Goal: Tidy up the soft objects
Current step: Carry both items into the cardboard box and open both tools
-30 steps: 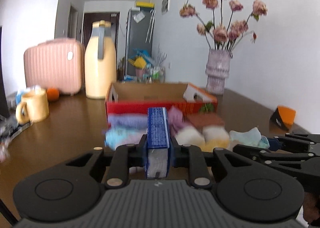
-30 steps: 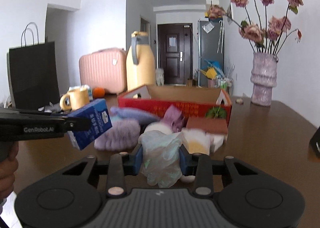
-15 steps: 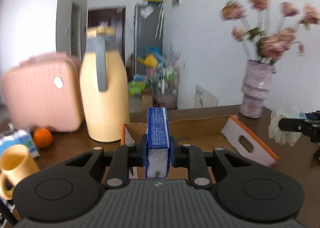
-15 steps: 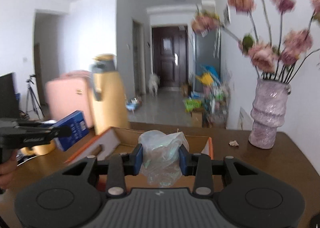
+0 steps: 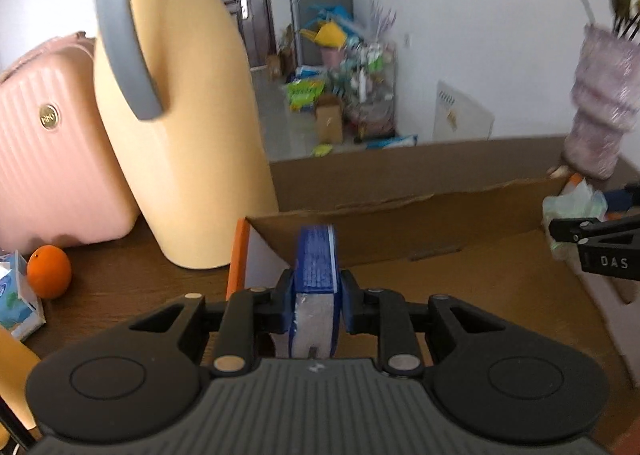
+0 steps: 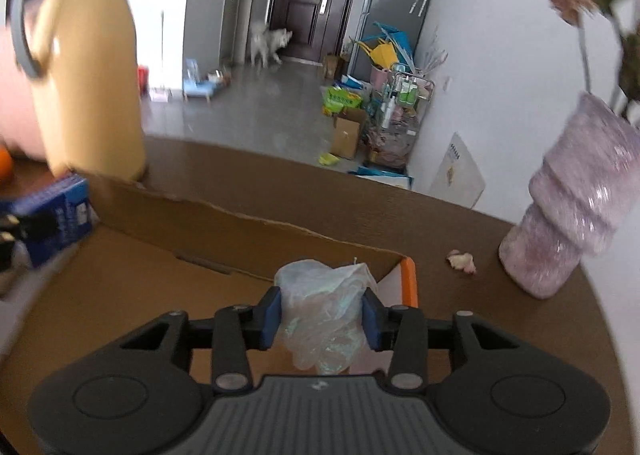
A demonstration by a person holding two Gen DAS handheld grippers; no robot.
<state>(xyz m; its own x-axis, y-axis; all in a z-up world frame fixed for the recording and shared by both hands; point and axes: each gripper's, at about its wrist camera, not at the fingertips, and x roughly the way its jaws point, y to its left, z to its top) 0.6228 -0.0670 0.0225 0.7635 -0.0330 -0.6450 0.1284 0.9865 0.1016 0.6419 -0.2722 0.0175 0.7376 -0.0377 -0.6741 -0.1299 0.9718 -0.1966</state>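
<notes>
My left gripper point(image 5: 316, 295) is shut on a blue tissue pack point(image 5: 315, 267) and holds it over the left end of the open cardboard box point(image 5: 400, 211). My right gripper point(image 6: 322, 313) is shut on a crumpled clear plastic bag point(image 6: 326, 315) over the box's right end, near its orange corner point(image 6: 408, 279). The blue pack also shows at the left in the right wrist view point(image 6: 56, 211). The bag and right gripper show at the right edge of the left wrist view point(image 5: 576, 207). The box floor point(image 6: 140, 287) below looks bare.
A tall yellow jug point(image 5: 180, 103) stands just left of the box, with a pink suitcase point(image 5: 48, 143) and an orange point(image 5: 49, 272) beyond. A purple vase point(image 6: 576, 207) stands right of the box, with a small scrap point(image 6: 462, 260) beside it. The brown table point(image 6: 280, 183) continues behind.
Both grippers have moved forward and tilted down, from in front of the pile of soft objects to over the inside of the box. Each still holds its object.
</notes>
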